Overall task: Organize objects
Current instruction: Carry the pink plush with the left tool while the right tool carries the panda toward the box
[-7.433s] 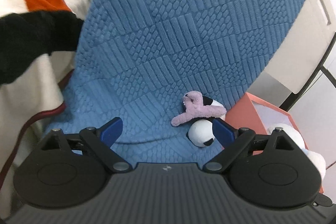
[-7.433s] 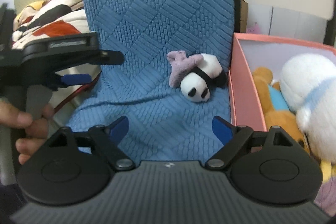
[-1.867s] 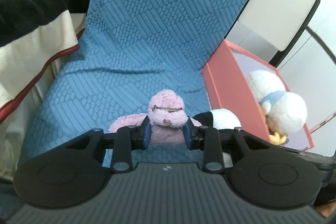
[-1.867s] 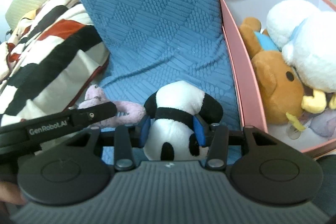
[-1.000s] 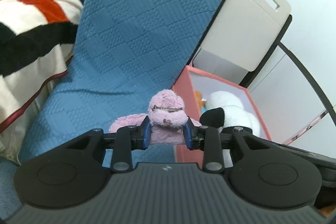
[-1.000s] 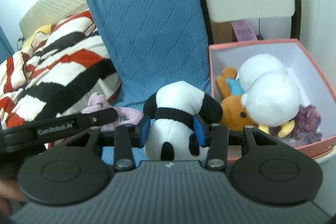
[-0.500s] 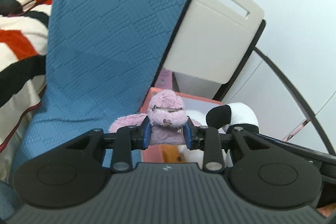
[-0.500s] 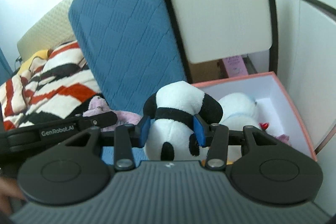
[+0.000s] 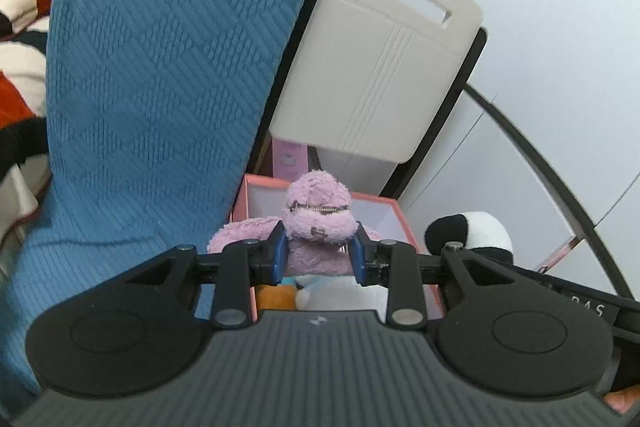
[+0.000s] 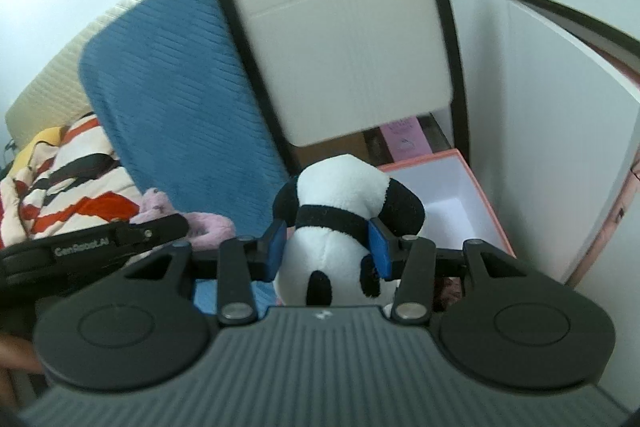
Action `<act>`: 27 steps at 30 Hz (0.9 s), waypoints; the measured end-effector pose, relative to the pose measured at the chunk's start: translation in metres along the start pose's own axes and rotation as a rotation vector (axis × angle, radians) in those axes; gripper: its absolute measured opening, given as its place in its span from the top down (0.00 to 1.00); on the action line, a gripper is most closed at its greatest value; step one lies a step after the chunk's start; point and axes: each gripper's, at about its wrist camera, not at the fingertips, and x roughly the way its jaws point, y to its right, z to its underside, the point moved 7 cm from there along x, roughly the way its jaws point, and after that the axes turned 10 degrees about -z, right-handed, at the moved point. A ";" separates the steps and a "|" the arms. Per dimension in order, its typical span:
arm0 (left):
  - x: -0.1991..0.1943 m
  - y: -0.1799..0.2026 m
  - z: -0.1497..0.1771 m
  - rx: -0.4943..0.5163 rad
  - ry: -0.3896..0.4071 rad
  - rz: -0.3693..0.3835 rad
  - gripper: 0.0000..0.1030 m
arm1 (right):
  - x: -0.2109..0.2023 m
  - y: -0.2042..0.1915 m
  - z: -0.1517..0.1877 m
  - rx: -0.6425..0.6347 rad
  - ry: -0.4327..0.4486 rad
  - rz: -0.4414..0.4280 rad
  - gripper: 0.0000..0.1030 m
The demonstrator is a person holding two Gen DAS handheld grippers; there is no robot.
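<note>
Grippers both clamped — left gripper (image 9: 319,254) on the pink plush (image 9: 318,223), right gripper (image 10: 327,242) on the panda (image 10: 340,227) — with the pink box (image 10: 486,205) open just ahead and below each.

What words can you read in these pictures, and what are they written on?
"GenRobot.AI", a bit blurred: on the black body of the left gripper, seen from the right wrist camera.
"DAS", only part of a longer word: on the black body of the right gripper, at the right edge of the left wrist camera.
Print on the pink packet behind the pink box: too small and blurred to read.
</note>
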 end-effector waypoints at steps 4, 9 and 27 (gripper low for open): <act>0.028 0.000 0.016 -0.011 -0.047 -0.018 0.65 | 0.015 0.026 0.007 0.031 -0.034 0.028 0.54; 0.066 -0.001 0.045 -0.014 -0.129 -0.041 0.65 | 0.035 0.058 0.019 0.071 -0.080 0.065 0.54; 0.120 -0.015 0.101 0.005 -0.295 -0.104 0.64 | 0.075 0.123 0.070 0.184 -0.211 0.146 0.54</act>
